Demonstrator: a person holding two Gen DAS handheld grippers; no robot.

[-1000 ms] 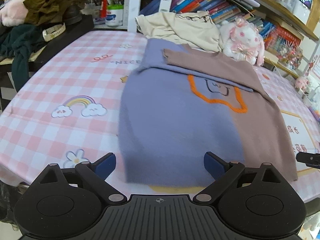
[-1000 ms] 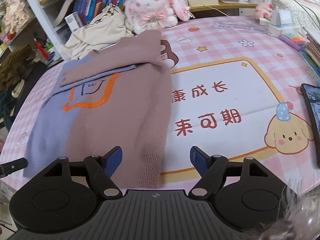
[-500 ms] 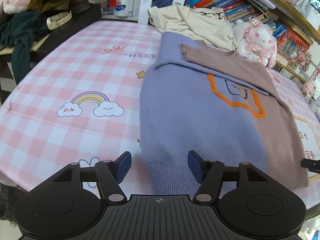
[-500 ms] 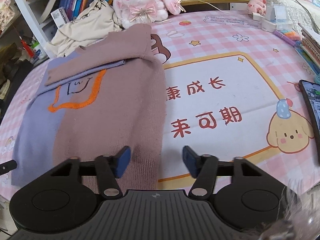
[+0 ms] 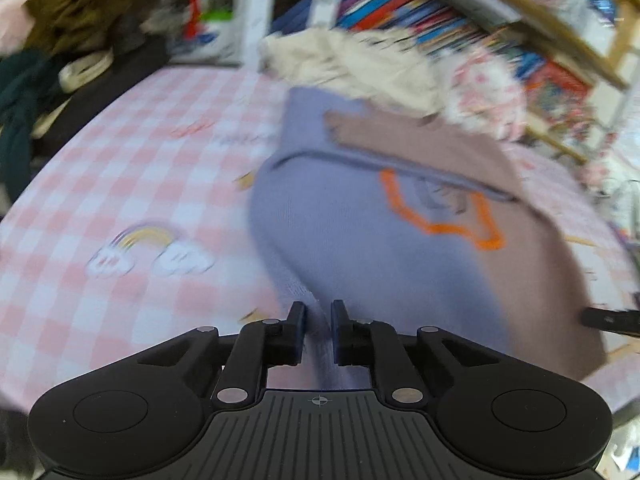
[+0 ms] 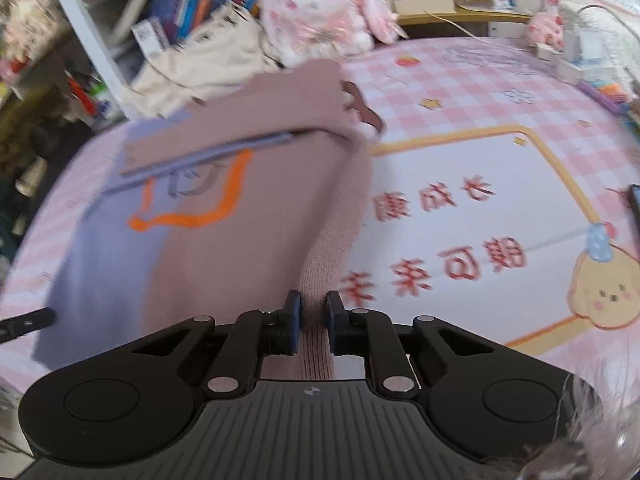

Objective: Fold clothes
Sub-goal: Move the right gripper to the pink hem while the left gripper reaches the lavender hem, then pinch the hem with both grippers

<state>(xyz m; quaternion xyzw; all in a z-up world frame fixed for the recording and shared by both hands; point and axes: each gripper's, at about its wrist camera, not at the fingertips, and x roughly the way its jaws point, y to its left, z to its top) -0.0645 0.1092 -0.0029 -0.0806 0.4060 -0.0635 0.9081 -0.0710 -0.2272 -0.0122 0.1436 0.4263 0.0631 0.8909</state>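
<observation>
Left gripper (image 5: 318, 316) has just been closing, and its jaws now pinch the near hem of the sweater (image 5: 360, 248) on the blue-violet side. Right gripper (image 6: 313, 306) has been closing too, jaws clamped narrow on the ribbed hem at the mauve side. The sweater, half blue-violet, half mauve with an orange outline on the chest, lies spread on the pink checked tablecloth (image 6: 480, 80), sleeves folded across its upper part. Beyond its far end a cream garment (image 5: 352, 64) is heaped beside a pink plush rabbit (image 6: 320, 8). Behind, blurred bookshelves (image 5: 400, 12). A phone's edge (image 6: 634, 208) shows at right.
</observation>
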